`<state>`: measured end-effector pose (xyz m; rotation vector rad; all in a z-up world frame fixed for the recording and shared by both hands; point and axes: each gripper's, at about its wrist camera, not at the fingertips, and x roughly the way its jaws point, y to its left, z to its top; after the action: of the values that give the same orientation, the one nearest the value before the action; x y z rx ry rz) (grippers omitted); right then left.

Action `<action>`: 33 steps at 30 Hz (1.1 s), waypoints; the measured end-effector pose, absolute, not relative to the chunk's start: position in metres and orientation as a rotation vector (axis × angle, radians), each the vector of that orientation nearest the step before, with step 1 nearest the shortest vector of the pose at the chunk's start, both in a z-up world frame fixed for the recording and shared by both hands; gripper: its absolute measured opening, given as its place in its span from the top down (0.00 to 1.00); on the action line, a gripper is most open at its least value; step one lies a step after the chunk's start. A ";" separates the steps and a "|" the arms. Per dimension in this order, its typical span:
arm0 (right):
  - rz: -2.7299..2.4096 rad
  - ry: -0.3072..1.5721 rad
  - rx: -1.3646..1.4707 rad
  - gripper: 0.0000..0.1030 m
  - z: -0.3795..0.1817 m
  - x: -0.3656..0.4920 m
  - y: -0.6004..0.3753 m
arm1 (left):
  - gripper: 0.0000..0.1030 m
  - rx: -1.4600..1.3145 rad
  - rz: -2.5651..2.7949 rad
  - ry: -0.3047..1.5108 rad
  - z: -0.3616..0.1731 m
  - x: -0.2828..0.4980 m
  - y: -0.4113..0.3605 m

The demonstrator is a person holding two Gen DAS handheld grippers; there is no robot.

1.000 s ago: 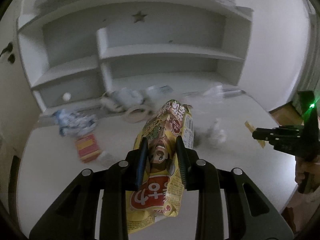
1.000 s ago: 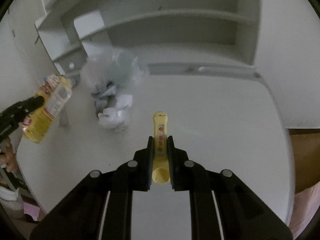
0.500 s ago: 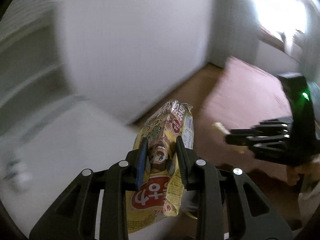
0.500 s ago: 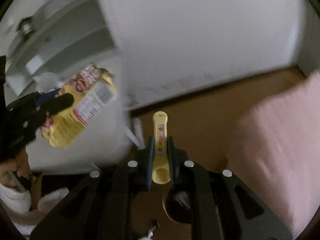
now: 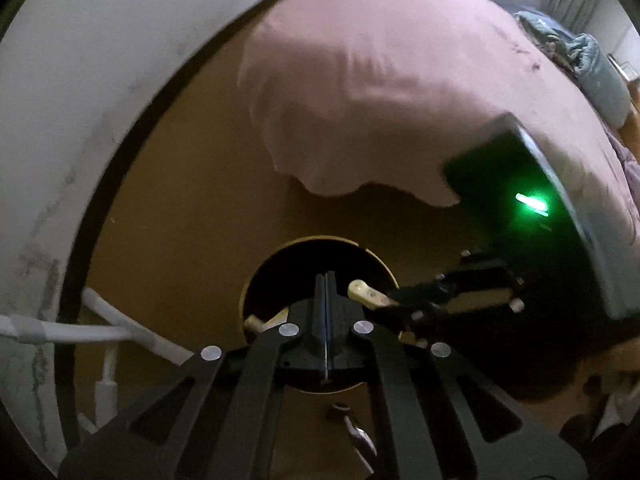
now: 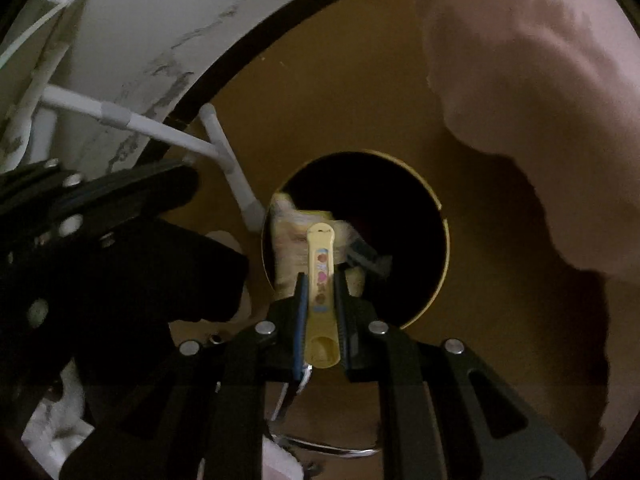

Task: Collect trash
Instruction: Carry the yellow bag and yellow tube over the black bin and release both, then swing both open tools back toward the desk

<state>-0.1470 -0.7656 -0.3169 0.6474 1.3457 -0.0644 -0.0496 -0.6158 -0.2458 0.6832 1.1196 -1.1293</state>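
At frame centre the round bin (image 6: 436,240) holds a blurred snack bag (image 6: 288,240). Left claw (image 5: 326,280) has just closed, empty; right claw (image 6: 320,280) grips a yellow stick (image 6: 320,264).

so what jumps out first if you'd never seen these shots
The dark round bin on the brown floor sits dead centre in both views. The right gripper hangs over its mouth, fingers clamped on a yellow tube, with a yellow snack bag at the bin's left rim just beyond. The left gripper points into the bin with fingers shut and empty, and a big pink bedspread fills the space above.
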 end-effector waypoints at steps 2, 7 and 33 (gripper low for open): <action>-0.067 1.350 0.648 0.87 -0.321 -0.148 -0.771 | 1.00 0.664 -1.103 1.131 -0.251 -0.046 -0.616; -0.103 1.363 0.626 0.84 -0.328 -0.148 -0.775 | 1.00 0.650 -1.065 1.118 -0.246 -0.041 -0.610; -0.386 0.614 0.152 0.07 -0.017 -0.128 -0.661 | 0.06 0.248 -0.597 0.531 0.033 0.020 -0.356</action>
<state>-0.1282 -0.6614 -0.0175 0.1523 0.6140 -0.3856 0.0201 -0.3564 0.0334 0.2477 0.5307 -0.5972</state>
